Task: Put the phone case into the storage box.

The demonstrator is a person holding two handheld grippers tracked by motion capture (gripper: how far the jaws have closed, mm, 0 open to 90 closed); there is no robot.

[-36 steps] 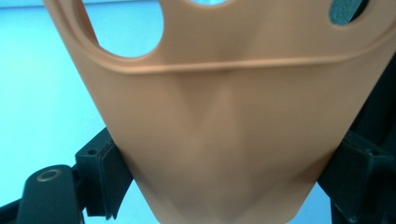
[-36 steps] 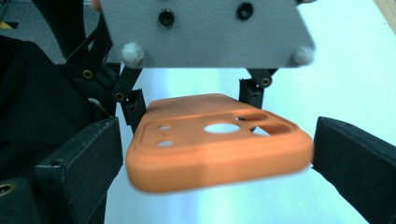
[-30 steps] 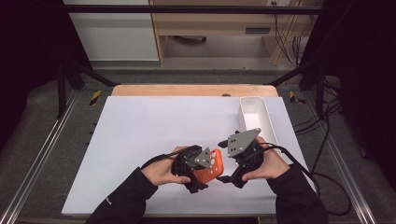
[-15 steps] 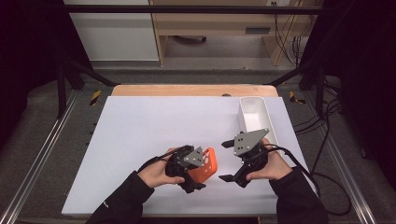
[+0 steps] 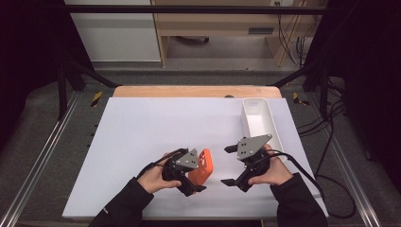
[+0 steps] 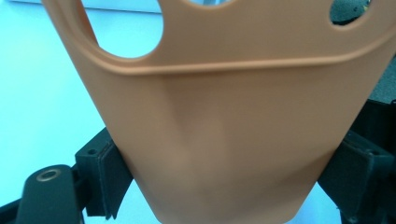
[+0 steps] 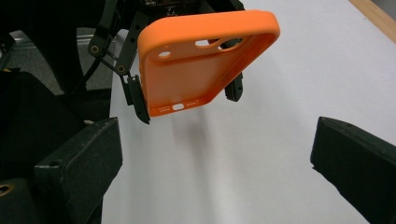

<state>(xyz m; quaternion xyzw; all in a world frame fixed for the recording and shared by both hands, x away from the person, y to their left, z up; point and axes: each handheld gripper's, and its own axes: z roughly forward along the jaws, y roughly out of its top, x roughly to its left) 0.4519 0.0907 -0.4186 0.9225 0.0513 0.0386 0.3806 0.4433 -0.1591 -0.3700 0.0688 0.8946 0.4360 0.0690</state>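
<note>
An orange phone case (image 5: 203,164) is held tilted above the white mat, its camera holes turned away from my left gripper (image 5: 197,177). In the left gripper view the case (image 6: 233,116) sits between both black pads (image 6: 109,175), which press on its edges, so that gripper is shut on it. My right gripper (image 5: 229,165) hovers just right of the case with its jaws spread wide and nothing between them. In the right gripper view the case (image 7: 201,60) hangs ahead of my right gripper (image 7: 215,158), apart from its pads (image 7: 79,161).
A white rectangular tray (image 5: 276,130) stands at the back right of the white mat (image 5: 142,127), close behind the right hand. A wooden table edge (image 5: 189,91) runs along the far side. Cables trail off to the right of the table.
The left gripper has drifted a little left with the case, widening the gap to the right gripper. Both hands have sunk slightly toward the mat.
</note>
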